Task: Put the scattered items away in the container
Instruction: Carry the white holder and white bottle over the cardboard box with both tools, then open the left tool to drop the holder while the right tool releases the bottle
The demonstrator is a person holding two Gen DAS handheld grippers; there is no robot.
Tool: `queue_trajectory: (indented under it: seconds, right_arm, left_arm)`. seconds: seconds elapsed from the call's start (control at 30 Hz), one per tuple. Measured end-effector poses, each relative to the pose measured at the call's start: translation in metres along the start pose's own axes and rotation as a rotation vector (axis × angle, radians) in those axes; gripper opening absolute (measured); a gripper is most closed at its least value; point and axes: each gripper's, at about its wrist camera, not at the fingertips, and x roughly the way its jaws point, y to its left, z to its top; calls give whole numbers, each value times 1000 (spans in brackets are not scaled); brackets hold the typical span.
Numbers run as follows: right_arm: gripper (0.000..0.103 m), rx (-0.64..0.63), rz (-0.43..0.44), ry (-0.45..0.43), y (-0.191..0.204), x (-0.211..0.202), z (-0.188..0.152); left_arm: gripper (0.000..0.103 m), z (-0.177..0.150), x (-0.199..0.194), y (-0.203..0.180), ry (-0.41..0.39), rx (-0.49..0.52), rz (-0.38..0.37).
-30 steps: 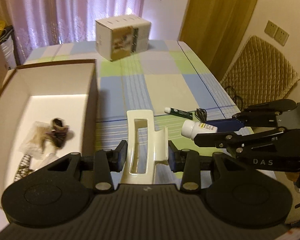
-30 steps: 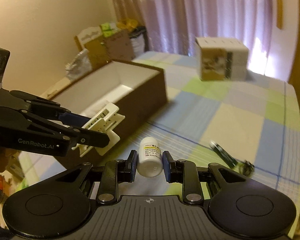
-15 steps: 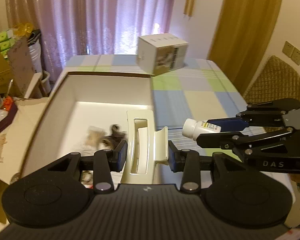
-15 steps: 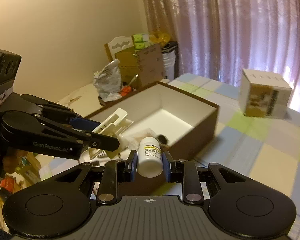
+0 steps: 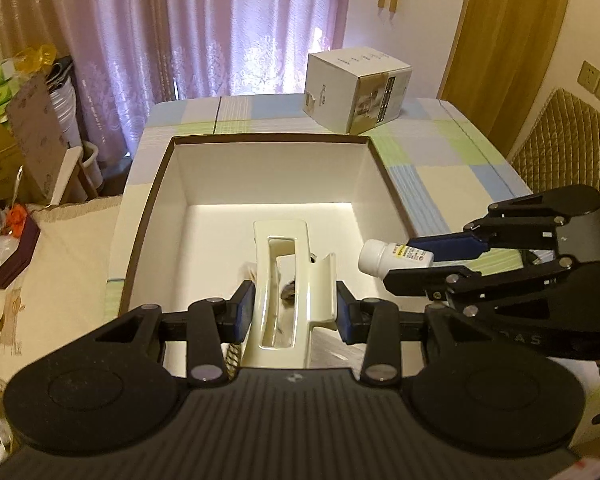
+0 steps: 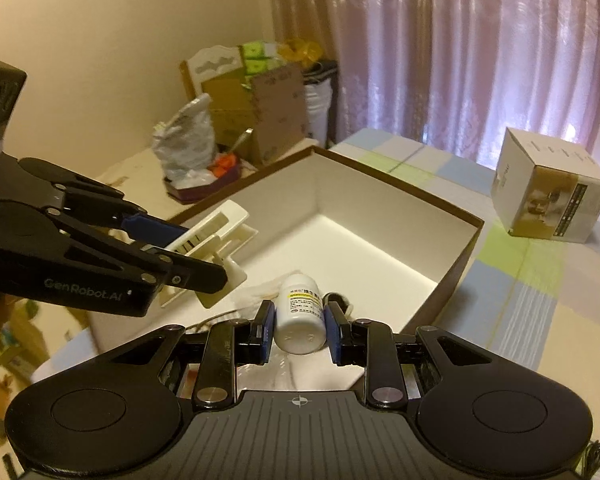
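Cream slotted clip [image 5: 286,280], white bottle [image 6: 300,314]

Home: lace curtains [image 5: 228,28], checked tablecloth [image 5: 452,148], clutter.

cream clip [image 5: 284,280], white bottle [image 6: 300,312]

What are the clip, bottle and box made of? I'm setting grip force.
Clip: looks like hard glossy cream plastic, with moulded slots and highlights. Bottle: probably smooth white plastic with a paper label. Box: seemingly matte cardboard, thin straight walls, brown outside, white inside.
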Motion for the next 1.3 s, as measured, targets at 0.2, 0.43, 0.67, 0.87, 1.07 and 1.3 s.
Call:
queue_trajectory:
  seconds: [0.2,0.43,0.67,0.87,1.07,1.3]
  right_arm:
    - [24,48,-52,20,-11,35,14]
    - [24,59,-107,62,-26,75,32]
    - [24,64,-161,127,-48,114,45]
    - [24,69,-188,158,-60,128,50]
    - [24,62,-198,184,-64,138,50]
    - [24,60,-198,209,-60,144,50]
  left_arm:
    - [36,17,39,25,35,30,-55]
    - [36,44,88,48,63,57,-117]
    - [36,64,137,62,112,111,-122]
    - [36,70,173,65,176,132,-144]
    - [41,69,188,67,204,132,-161]
    - [41,71,184,67,206,179,-134]
